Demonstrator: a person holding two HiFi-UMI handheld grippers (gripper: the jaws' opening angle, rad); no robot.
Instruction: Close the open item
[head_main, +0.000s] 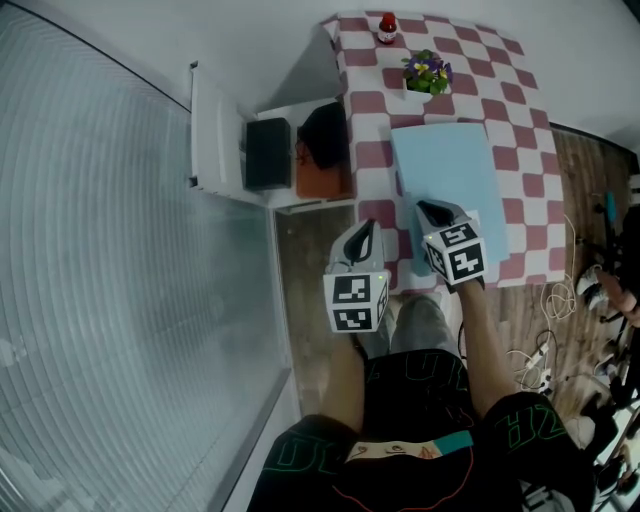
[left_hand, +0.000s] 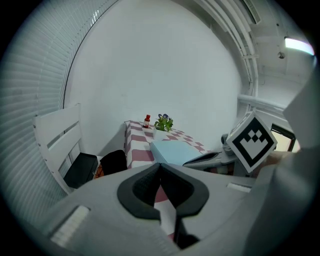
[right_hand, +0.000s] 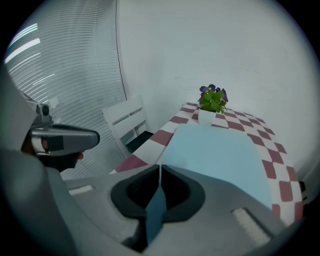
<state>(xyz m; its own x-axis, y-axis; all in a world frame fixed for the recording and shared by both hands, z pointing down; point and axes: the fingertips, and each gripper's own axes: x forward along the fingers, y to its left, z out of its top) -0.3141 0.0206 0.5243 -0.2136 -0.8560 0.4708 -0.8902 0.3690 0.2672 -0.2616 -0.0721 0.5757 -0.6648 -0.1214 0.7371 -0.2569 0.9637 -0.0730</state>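
Two tongs, one pale blue folder (head_main: 445, 175), one potted plant (head_main: 427, 72), one small red bottle (head_main: 387, 28), one white chair (head_main: 215, 130) beside the checked desk (head_main: 520, 110). Left tongs (head_main: 367, 225) closed tip to tip, gripping nothing, by the desk's near left corner. Right tongs (head_main: 425, 207) pinched almost together on a thin edge of the pale blue folder, towards its near left corner. Pale blue folder flat on the desk, plain and unmarked, between plant and near edge.

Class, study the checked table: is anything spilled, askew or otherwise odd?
Nothing stands out. The flower pot and red bottle stand upright, and the blue folder lies flat on the checked table, its near edge pinched in the right hand-held gripper.
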